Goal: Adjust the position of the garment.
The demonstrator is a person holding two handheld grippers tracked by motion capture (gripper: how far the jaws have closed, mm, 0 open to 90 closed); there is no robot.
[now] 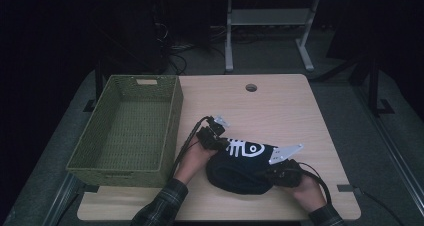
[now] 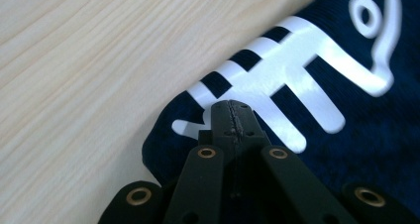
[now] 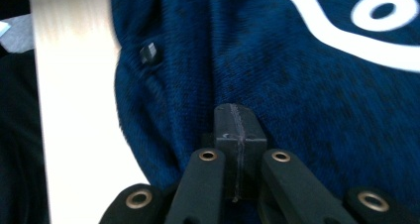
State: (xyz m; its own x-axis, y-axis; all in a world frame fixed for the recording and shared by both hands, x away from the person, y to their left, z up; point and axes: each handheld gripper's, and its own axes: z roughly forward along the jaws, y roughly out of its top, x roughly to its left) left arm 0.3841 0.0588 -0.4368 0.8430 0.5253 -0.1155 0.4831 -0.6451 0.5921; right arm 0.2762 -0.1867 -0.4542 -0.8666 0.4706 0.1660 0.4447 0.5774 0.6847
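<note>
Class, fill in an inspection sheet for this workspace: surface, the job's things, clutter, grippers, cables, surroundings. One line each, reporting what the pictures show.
Surface: light wooden table, round hole near the far edge.
Job's things: dark blue garment with a white print, bunched near the front edge; green woven basket to its left, empty.
Clutter: nothing seen.
Grippers: left hand-held gripper has its jaws together at the garment's printed edge; right hand-held gripper has its jaws together on the plain blue cloth. Whether either pinches cloth cannot be told.
Cables: a black cable trails from the left gripper; another from the right.
Surroundings: dark room, grey floor, white table frame beyond.
</note>
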